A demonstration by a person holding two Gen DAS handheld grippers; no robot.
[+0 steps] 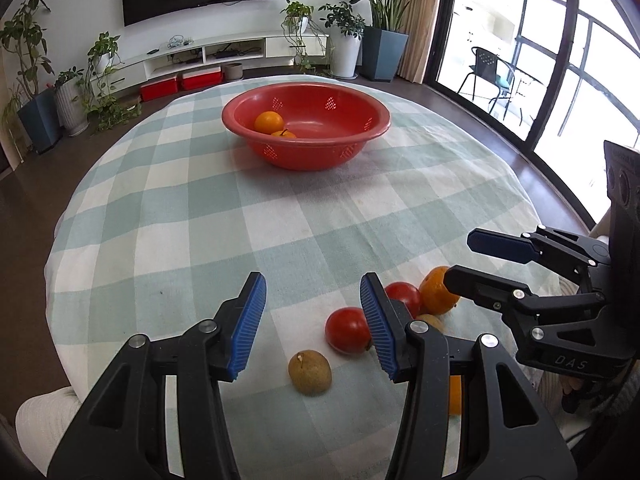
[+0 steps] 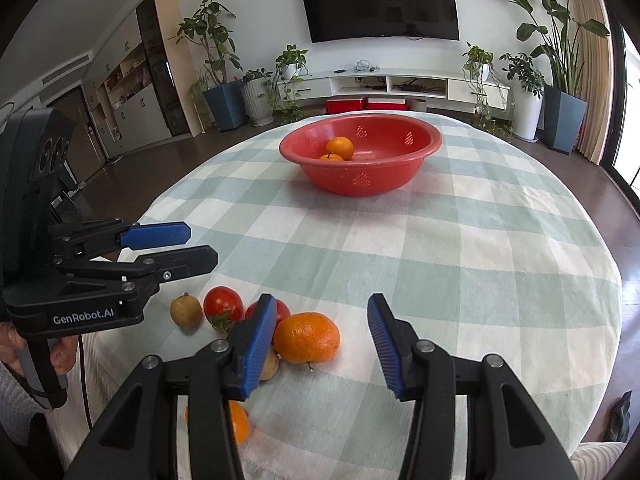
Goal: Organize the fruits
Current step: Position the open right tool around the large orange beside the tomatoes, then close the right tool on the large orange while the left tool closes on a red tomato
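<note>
Fruit lies in two places on my table (image 1: 168, 216), which is covered with a soft woven cloth checked in pale green and white. Far across it stands a round red plastic bowl (image 1: 306, 148) with small patches of drain holes in its wall; two smooth oranges (image 1: 269, 121) sit inside it, touching each other.

Close to me is a loose cluster. A dull brown, rough-skinned round fruit (image 1: 309, 372) lies nearest my left gripper (image 1: 312, 320), just below the gap between its ribbed blue pads. Beside it are two glossy red tomatoes (image 1: 347, 330), the nearer one touching the outside of my right-hand pad in the left view. Behind them sits a big dimpled orange (image 2: 306, 337), and a smaller orange (image 2: 239, 424) lies nearer the table edge, half hidden by a black arm of my right gripper (image 2: 322, 344).

Both grippers are black, angular plastic with blue rubber pads. The left one's jaws stand apart with nothing pinched. The right one's jaws are also spread and bare, the big orange sitting just inside its left pad without being squeezed. My fingers (image 2: 60, 356) wrap the left handle.
</note>
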